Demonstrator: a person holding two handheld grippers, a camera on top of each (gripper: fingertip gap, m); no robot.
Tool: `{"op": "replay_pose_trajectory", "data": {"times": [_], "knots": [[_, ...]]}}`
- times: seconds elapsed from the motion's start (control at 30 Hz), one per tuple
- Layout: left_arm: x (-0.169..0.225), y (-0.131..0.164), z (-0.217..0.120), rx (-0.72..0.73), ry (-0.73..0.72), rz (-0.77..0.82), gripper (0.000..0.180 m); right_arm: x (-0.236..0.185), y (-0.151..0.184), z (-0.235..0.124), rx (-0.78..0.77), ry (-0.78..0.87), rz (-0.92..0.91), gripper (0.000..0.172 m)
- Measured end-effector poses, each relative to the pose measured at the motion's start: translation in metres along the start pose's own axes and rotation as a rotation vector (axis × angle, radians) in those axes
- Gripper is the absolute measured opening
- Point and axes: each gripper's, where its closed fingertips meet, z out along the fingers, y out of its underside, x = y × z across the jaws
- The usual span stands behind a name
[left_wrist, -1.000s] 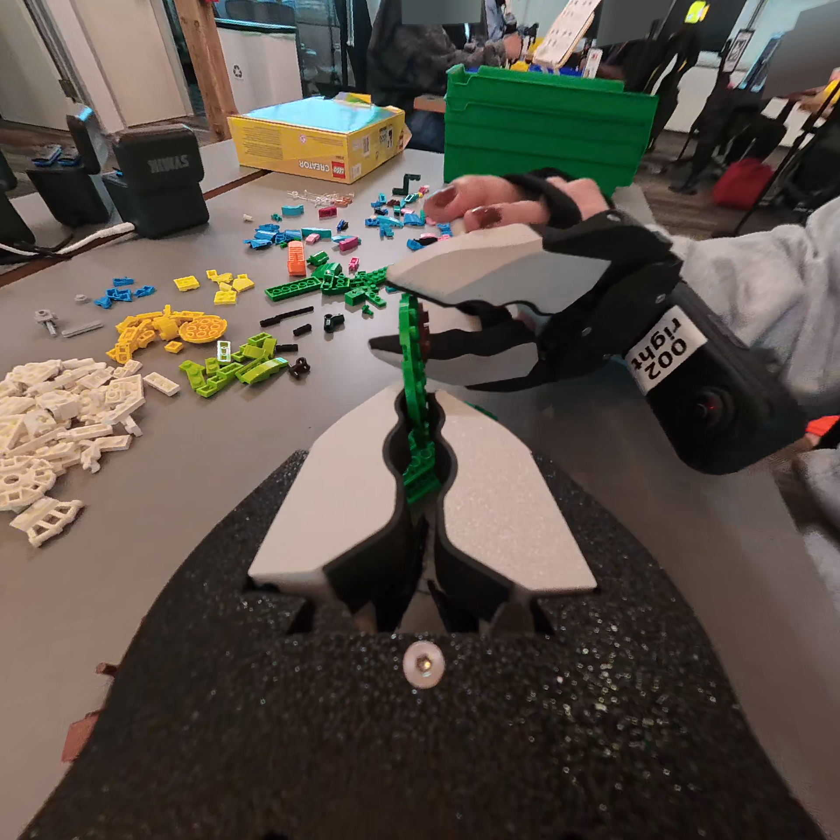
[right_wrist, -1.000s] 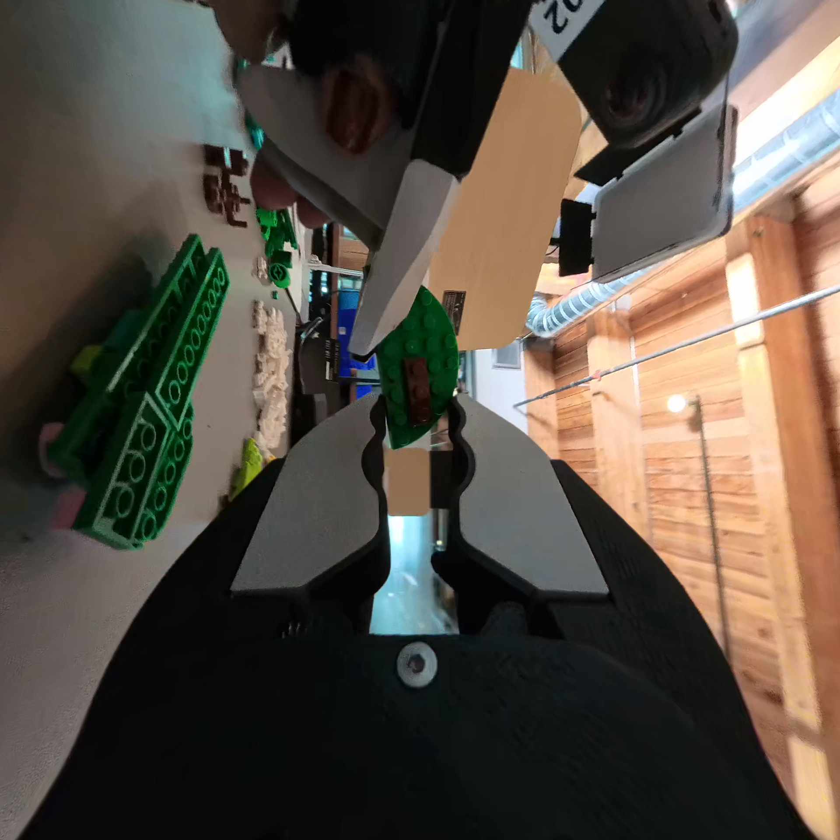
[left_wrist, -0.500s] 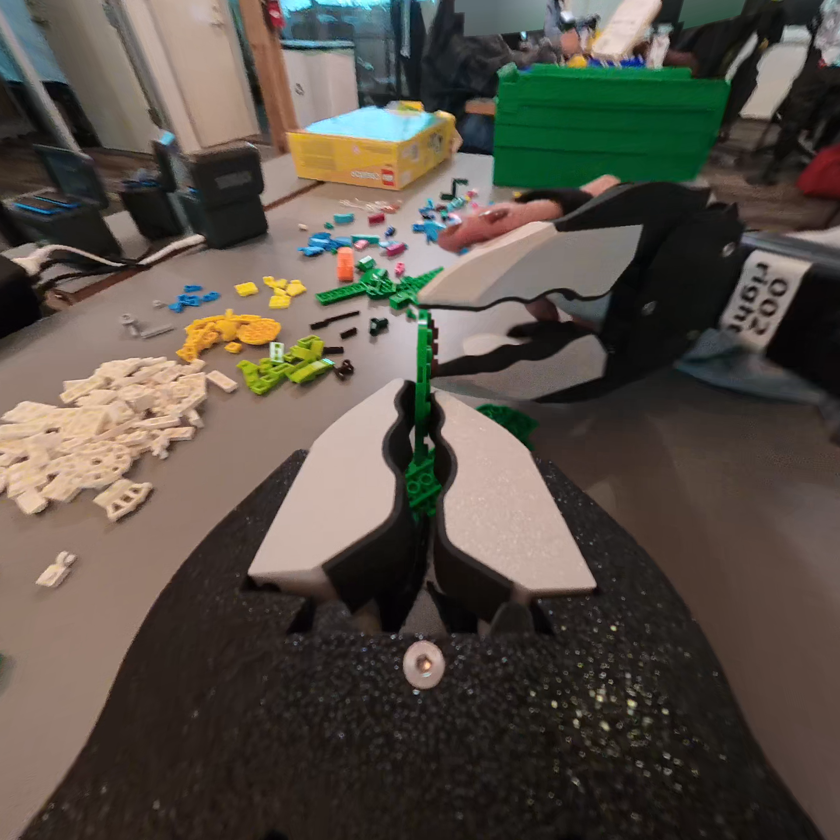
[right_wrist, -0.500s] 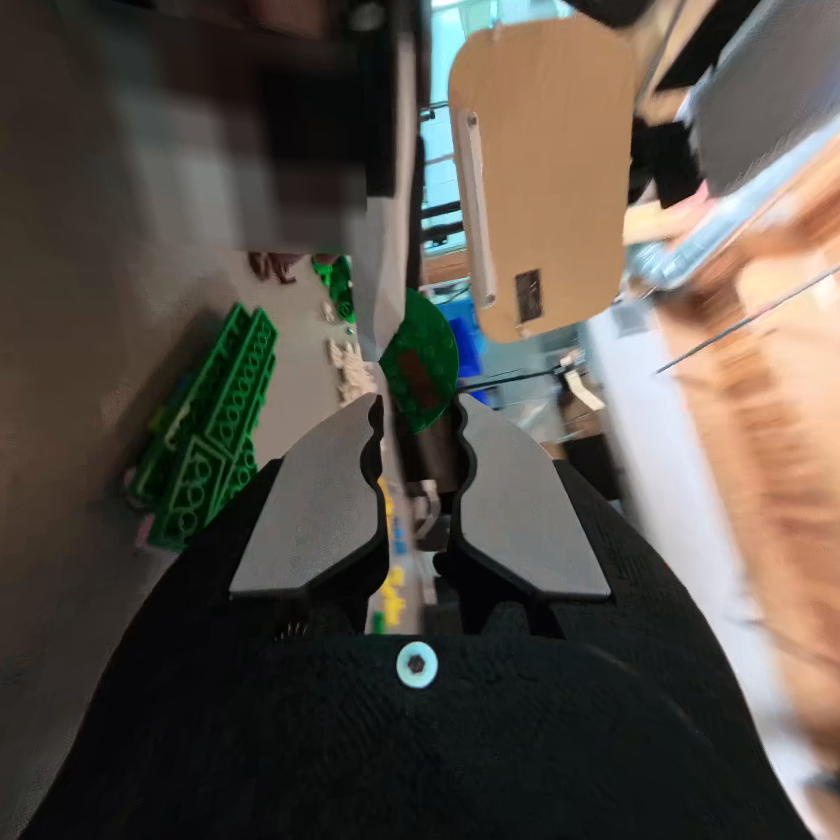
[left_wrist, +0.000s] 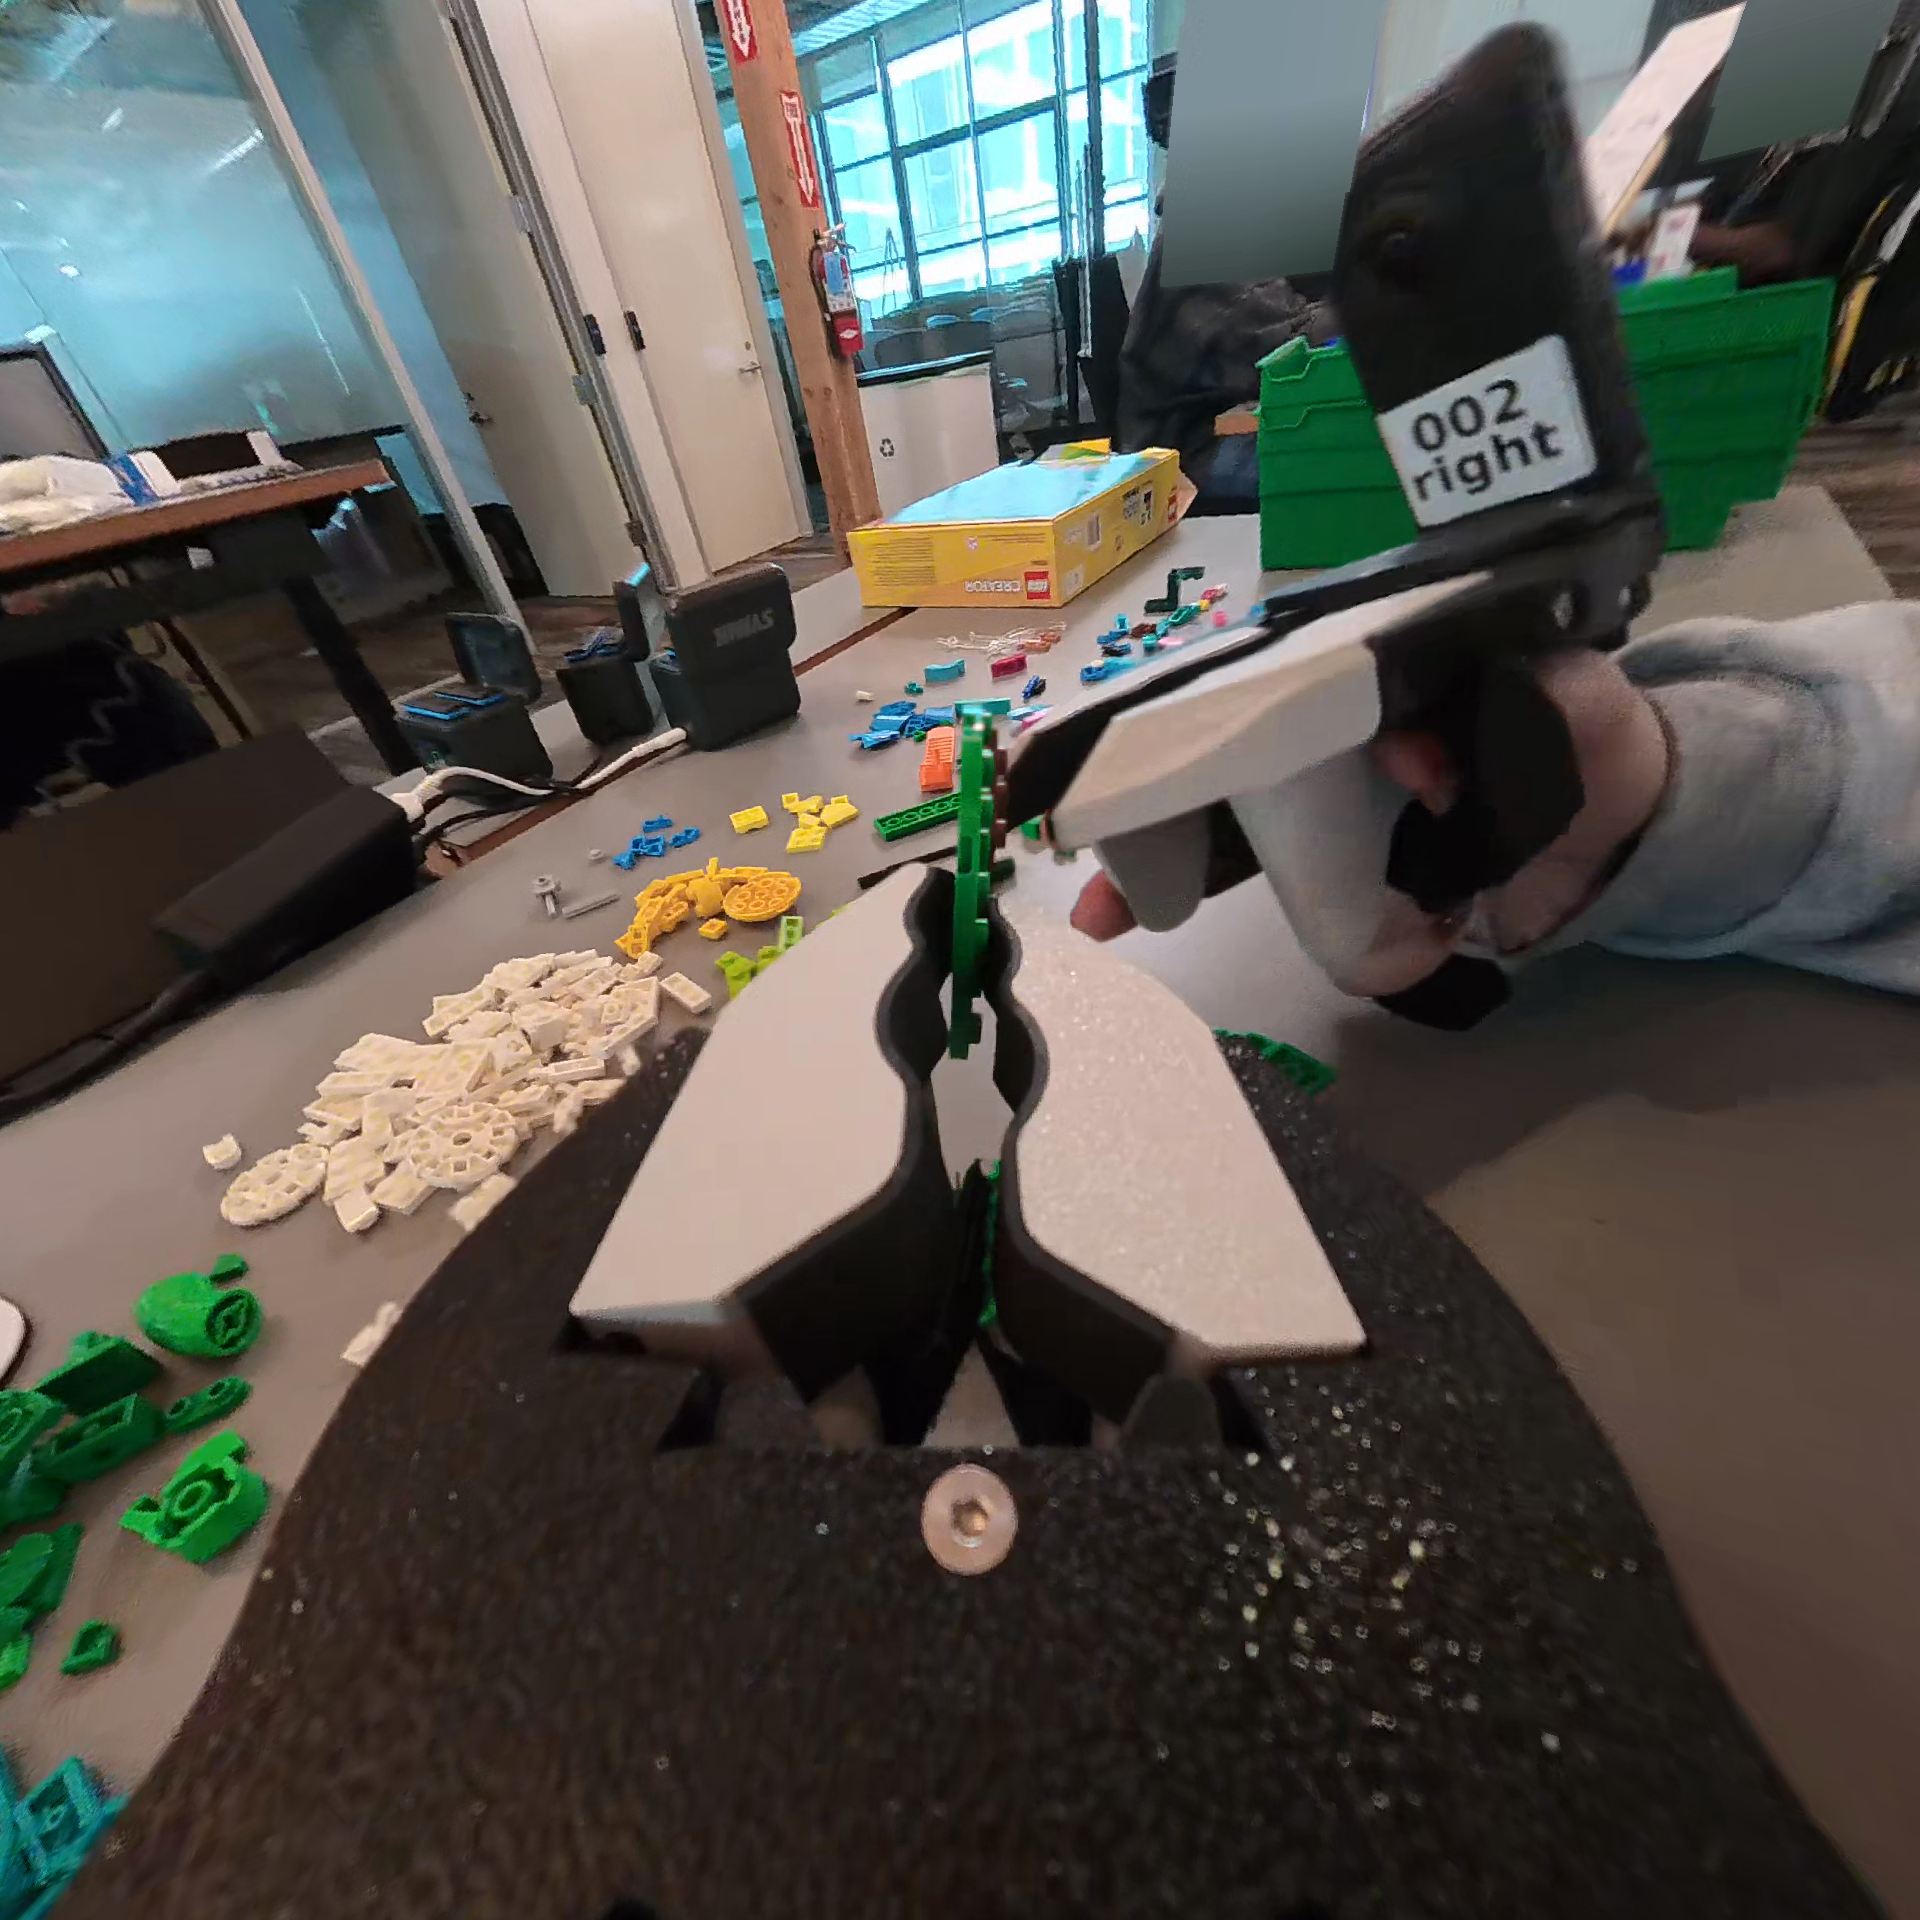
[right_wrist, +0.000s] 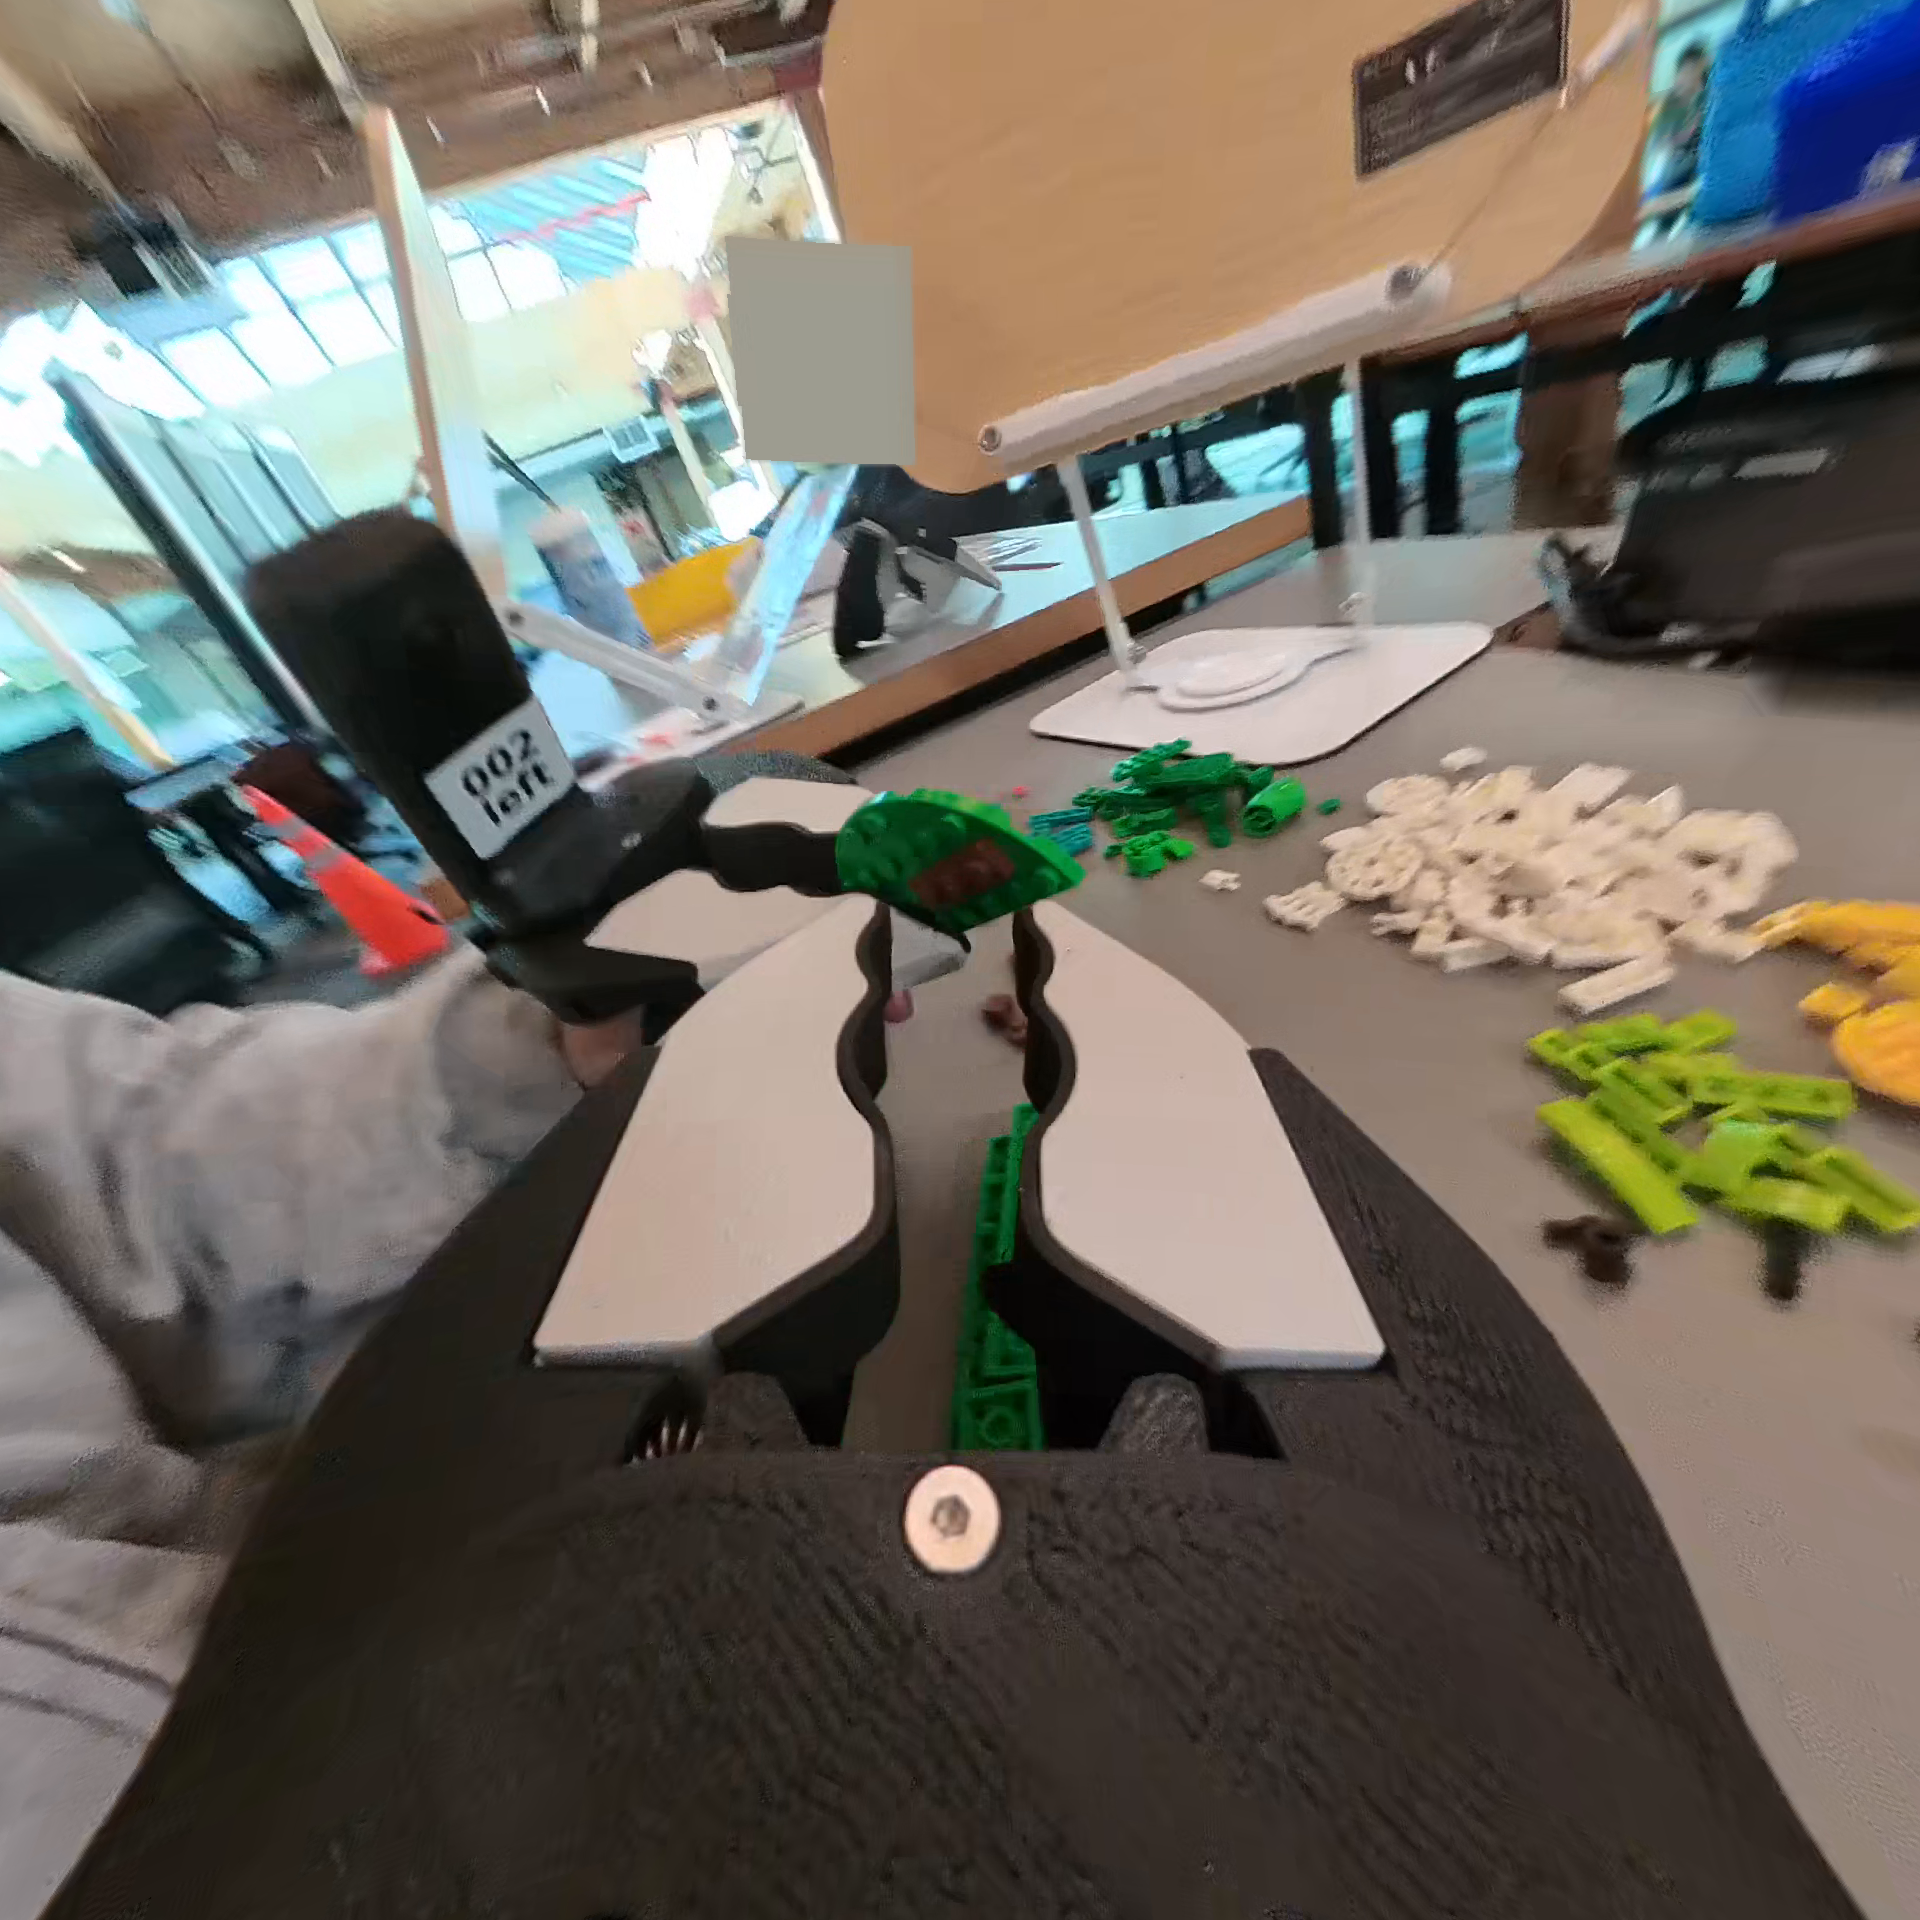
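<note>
Luckily the left gripper is clamped on the green plate, but the right gripper, its fingers apart, could knock it loose.

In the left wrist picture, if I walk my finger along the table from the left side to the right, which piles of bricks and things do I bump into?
Dark green bricks → white brick pile → yellow brick pile → green plate standing on edge, clamped in the left gripper → right gripper and the hand holding it.
</note>
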Motion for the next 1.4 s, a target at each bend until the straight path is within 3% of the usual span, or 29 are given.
{"op": "replay_pose_trajectory", "data": {"times": [0.27, 0.67, 0.77, 0.83, 1.03, 1.17, 1.3, 1.4], "knots": [[-0.001, 0.002, 0.000, -0.030, -0.087, 0.256, 0.005, 0.005, 0.000, -0.003, 0.023, -0.149, 0.407, 0.016], [0.004, -0.003, -0.005, -0.005, -0.070, 0.411, 0.006, -0.005, 0.000, -0.003, 0.062, -0.221, 0.461, 0.012], [0.003, -0.003, -0.005, -0.019, -0.072, 0.398, 0.006, -0.005, 0.001, -0.003, 0.054, -0.185, 0.390, 0.013], [-0.002, 0.001, -0.005, -0.054, -0.093, 0.408, 0.006, -0.004, 0.003, -0.002, 0.037, -0.144, 0.315, 0.000], [-0.004, 0.002, -0.004, -0.072, -0.094, 0.359, 0.005, -0.002, 0.004, -0.002, 0.018, -0.037, 0.081, 0.000], [-0.004, 0.004, -0.002, -0.075, -0.044, 0.102, 0.005, 0.006, 0.002, -0.004, 0.012, 0.089, -0.200, 0.000], [-0.008, 0.010, -0.001, -0.085, 0.025, -0.173, 0.005, 0.014, 0.000, -0.007, -0.024, 0.227, -0.529, 0.031], [-0.003, 0.012, 0.001, -0.098, 0.078, -0.263, 0.005, 0.013, 0.004, -0.004, -0.041, 0.254, -0.595, 0.032]]}}
